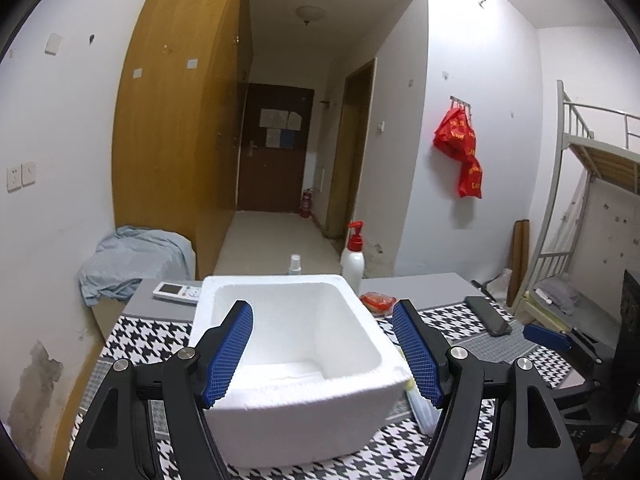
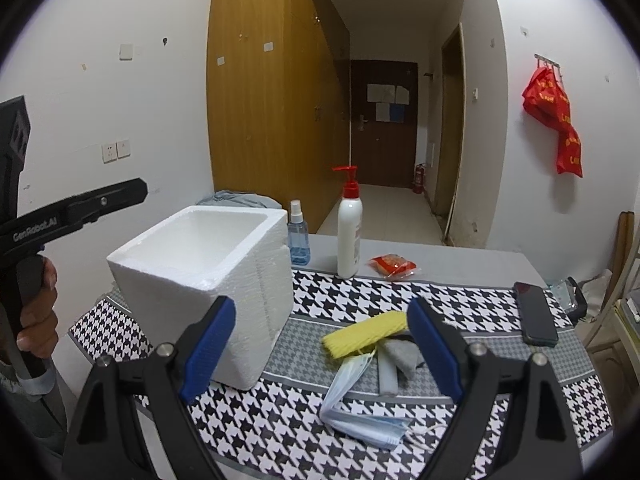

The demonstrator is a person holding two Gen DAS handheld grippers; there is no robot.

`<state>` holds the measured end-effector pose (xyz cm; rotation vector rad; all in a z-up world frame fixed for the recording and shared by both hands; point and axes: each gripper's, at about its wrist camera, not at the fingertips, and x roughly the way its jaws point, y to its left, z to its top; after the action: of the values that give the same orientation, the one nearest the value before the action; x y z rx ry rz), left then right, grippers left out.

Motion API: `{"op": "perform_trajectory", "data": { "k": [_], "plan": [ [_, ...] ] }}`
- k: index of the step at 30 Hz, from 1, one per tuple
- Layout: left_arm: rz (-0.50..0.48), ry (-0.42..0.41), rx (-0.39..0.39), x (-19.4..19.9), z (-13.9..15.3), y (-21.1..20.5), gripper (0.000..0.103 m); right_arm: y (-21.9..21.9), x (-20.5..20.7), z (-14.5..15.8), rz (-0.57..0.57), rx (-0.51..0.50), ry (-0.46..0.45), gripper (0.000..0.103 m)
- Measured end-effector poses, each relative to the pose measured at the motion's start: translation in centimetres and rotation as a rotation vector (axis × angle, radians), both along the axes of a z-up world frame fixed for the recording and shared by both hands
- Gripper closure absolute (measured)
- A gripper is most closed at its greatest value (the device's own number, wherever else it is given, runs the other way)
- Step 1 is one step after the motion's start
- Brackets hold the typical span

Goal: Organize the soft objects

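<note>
- Left gripper: jaws spread wide, blue ribbed pads either side of the box in view, nothing between them that is pressed; hovering in front of and above the box mouth, probably lined up there to steady or reach into it.
- Right gripper: jaws likewise released and empty, pointed down toward the pile of soft items; aim suggests a pick is being set up, not yet begun.
- White square foam box: upright on the tablecloth, open top, interior bare apart from a thin white sheet on the floor in the left wrist view; judged the receiving container, hence set near the pile.
- Yellow foam net sleeve: lying flat just right of the box, touching the grey cloth.
- Small grey crumpled cloth: beside the sleeve, partly over a pale grey strip.
- Light blue folded face mask: nearest the camera, ear loops trailing right.
- Black-and-white houndstooth tablecloth: bears all of the above.
- Black smartphone: flat at the right, well apart from the pile; hard, judged not part of the sorting.
- White pump bottle with red top, clear blue spray bottle, red snack packet: at the far edge, out of the working area.
- Person's hand: wrapped round the left tool's handle.
</note>
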<state>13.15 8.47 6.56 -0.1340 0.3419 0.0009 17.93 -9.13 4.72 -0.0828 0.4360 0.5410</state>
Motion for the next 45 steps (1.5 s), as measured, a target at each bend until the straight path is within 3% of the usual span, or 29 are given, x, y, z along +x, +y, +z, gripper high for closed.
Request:
{"op": "perform_trajectory", "data": {
  "k": [8, 17, 32, 45],
  "plan": [
    [-0.028, -0.008, 0.037, -1.0, -0.6, -2.3, 0.029, -1.8, -1.3, -0.3, -0.061, 0.054, 0.016, 0.013],
    [-0.048, 0.032, 0.0, -1.2, -2.0, -4.3, 0.029, -5.8, -1.3, 0.1, -0.054, 0.191, 0.088, 0.013],
    [-0.078, 0.059, 0.06, -0.9, -2.1, -8.3, 0.029, -9.6, -2.8, 0.3, -0.064, 0.25, 0.046, 0.013],
    [-0.114, 0.063, 0.046, -1.4, -3.5, -10.6, 0.029, -11.7, -3.1, 0.2, -0.064, 0.269, 0.028, 0.013]
  ]
}}
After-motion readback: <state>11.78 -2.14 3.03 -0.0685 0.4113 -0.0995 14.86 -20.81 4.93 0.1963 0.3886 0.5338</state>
